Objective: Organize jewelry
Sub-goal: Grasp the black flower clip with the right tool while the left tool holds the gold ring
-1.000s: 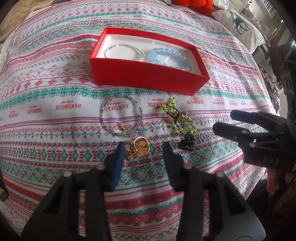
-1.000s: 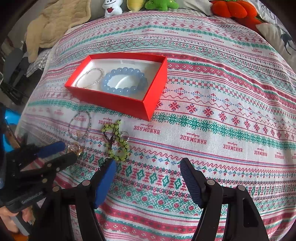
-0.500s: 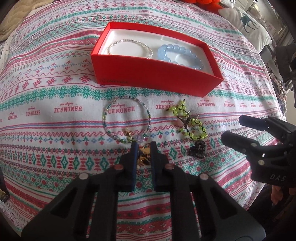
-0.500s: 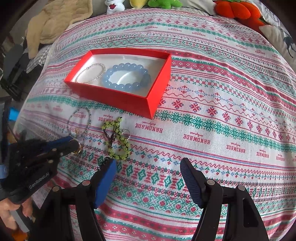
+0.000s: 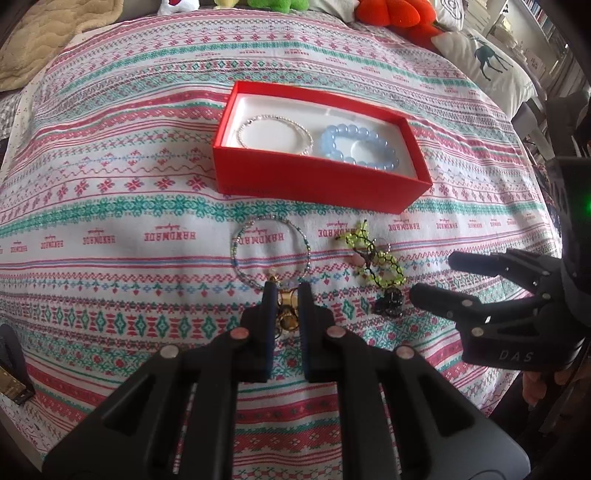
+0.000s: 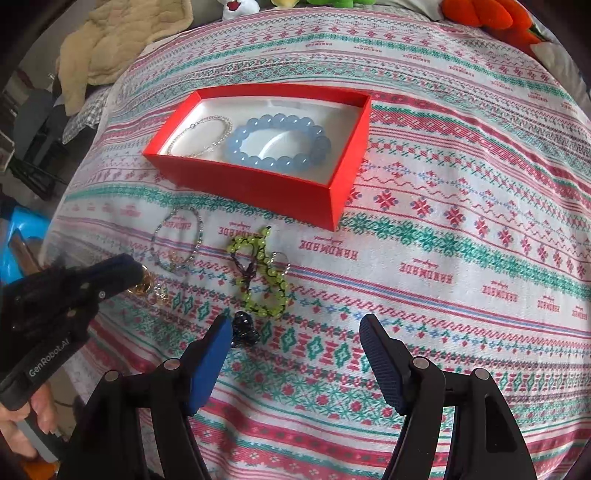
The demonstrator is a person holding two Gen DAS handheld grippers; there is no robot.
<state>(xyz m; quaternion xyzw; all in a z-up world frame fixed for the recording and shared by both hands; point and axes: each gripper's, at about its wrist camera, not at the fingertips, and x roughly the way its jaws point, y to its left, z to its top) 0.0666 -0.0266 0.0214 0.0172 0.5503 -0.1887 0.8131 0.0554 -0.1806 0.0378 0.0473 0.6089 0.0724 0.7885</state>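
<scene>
Left claw [image 5: 285, 295]: jaws nearly together, pinched on a gold piece [image 5: 286, 314]. Most of it is hidden between the pads; from the right wrist view a gold ring and bits of chain [image 6: 149, 286] hang at the claw tip, just above the bedspread [image 5: 110, 229]. What kind of jewelry it is cannot be made out.

Right claw [image 6: 295, 332]: jaws wide apart, nothing between them, hovering over the bedspread. A small dark bead cluster [image 6: 243, 326] lies just beside its left pad, partly covered by it; shape unclear.

Just past the claws: a green beaded bracelet [image 6: 258, 273] on dark cord, tangled, with a thin ring beside it. Left of that lies a thin wire bracelet [image 5: 271, 254], its near edge touching or overlapped by the left claw's tips; cannot tell which.

Farther: a red box [image 5: 317, 181], open, white inside. It holds a silver chain bracelet [image 5: 275, 134] on the left and a blue bead bracelet [image 5: 356, 147] on the right, touching; the near wall cuts off the blue one's lower edge.

Far edge: plush toys [image 5: 391, 14], cropped by the frame.
</scene>
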